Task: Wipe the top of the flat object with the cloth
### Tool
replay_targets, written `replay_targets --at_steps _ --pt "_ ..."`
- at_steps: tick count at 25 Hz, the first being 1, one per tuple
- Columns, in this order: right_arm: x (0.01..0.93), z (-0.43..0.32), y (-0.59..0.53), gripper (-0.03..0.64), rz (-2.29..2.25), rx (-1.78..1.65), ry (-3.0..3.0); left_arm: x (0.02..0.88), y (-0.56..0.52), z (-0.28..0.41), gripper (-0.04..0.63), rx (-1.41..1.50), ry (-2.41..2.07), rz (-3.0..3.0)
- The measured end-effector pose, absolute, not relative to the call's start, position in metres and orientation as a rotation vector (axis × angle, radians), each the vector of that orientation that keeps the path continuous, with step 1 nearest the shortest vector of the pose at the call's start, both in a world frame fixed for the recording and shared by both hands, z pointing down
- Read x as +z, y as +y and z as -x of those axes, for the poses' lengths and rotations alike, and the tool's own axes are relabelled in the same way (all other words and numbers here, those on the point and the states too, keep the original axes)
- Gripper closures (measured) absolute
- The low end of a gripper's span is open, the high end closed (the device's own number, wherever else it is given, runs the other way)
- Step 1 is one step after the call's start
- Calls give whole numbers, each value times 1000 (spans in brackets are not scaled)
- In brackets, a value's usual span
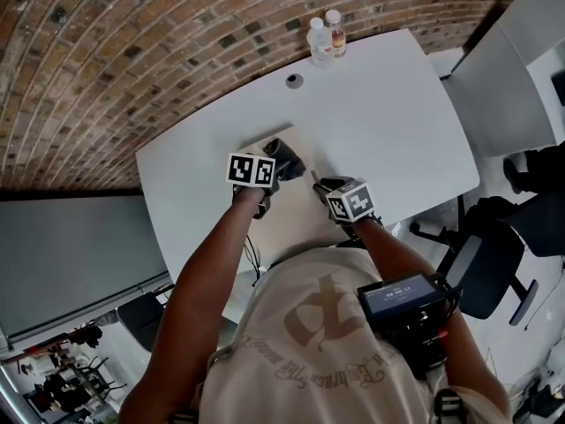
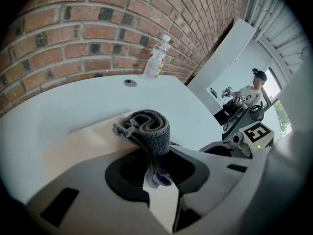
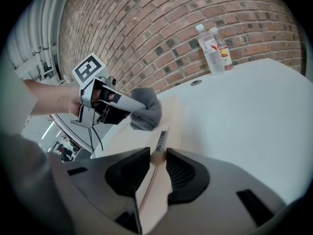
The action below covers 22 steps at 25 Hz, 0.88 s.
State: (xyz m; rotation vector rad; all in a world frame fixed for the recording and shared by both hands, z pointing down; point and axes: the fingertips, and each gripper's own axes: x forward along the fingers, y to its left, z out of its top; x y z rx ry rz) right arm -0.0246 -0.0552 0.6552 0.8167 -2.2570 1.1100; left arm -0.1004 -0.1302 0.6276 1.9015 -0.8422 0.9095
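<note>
A thin beige board (image 1: 296, 208) lies flat on the white table (image 1: 388, 113). A rolled grey cloth (image 1: 284, 157) rests on the board's far part, and my left gripper (image 1: 277, 171) is shut on it. In the left gripper view the cloth (image 2: 146, 129) bulges out past the jaws of my left gripper (image 2: 159, 173) above the board (image 2: 78, 141). My right gripper (image 1: 323, 185) is shut on the board's right edge. In the right gripper view my right gripper (image 3: 157, 155) clamps that edge (image 3: 160, 142), with the cloth (image 3: 144, 109) and left gripper (image 3: 124, 104) beyond it.
Two plastic bottles (image 1: 322, 35) stand at the table's far edge against the brick wall, near a round cable hole (image 1: 294, 80). An office chair (image 1: 490, 272) stands right of the table. Another person (image 2: 249, 94) sits far off in the left gripper view.
</note>
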Motion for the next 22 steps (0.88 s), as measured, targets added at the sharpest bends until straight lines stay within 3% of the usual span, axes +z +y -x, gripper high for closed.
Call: replay_targets --at_steps 22 --pt "654 26 -56 502 -847 1112 -2243 621 -74 286 486 808 -1175 -1674"
